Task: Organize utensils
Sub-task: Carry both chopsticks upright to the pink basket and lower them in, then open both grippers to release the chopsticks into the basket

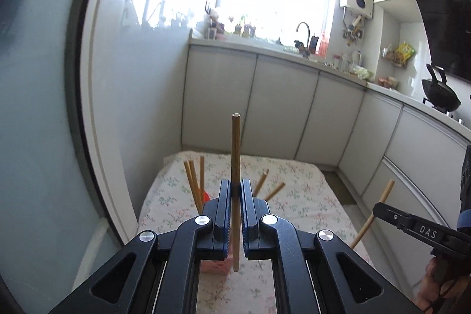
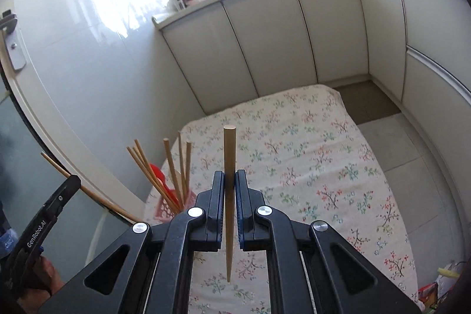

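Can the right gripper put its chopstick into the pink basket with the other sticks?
Probably yes. The right gripper is shut on its chopstick, and the pink basket sits just to its left on the flowery table. Nothing blocks the way, though the left gripper is close by.

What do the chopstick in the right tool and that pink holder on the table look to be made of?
The chopstick looks like bamboo or light wood: tan, matte, with faint lengthwise grain and a tapered tip. The pink holder looks like moulded plastic, going by its uniform colour and lattice of holes, though it is partly hidden.
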Available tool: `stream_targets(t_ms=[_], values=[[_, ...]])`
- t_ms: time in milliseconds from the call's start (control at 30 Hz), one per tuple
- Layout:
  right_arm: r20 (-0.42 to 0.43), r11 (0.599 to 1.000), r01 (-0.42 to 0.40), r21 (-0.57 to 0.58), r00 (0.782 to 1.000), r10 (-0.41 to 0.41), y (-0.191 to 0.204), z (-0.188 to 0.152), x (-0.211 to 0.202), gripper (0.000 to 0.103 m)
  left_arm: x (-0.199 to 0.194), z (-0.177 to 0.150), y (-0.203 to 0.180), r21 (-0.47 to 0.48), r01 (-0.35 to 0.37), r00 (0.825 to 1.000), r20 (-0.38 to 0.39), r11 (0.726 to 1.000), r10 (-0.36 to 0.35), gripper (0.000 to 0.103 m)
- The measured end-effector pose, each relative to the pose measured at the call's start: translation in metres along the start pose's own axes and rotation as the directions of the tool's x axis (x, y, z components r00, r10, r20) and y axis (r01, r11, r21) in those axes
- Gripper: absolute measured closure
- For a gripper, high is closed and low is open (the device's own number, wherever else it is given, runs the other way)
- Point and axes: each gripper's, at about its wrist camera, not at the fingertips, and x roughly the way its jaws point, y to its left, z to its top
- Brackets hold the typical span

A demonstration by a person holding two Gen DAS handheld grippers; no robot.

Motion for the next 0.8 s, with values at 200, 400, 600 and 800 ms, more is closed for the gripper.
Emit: stream_targets(t_ms=[200, 400, 600, 800], values=[[0.047, 0.999, -0.036, -0.011, 0.998, 0.037, 0.019, 0.009, 0.005, 0.095, 0.022, 0.003, 0.009, -0.005, -0.058, 0.997, 0.049, 0.998, 0.058, 0.097], [0.042, 0.998, -0.063, -0.015, 0.997, 0.063, 0.027, 0.007, 0.023, 0.095, 0.072, -0.007, 0.026, -0.011, -0.075, 0.997, -0.009, 0.997, 0.075, 0.097], [0.043, 0.998, -0.059, -0.019, 0.997, 0.06, 0.03, 0.005, 0.034, 0.095, 0.111, -0.022, 0.035, -0.012, -0.062, 0.993, -0.101, 0.998, 0.06, 0.097], [0.062, 0.998, -0.061, -0.022, 0.996, 0.062, 0.035, 0.003, 0.036, 0.095, 0.137, -0.038, 0.035, 0.006, -0.058, 0.976, -0.211, 0.998, 0.058, 0.095]])
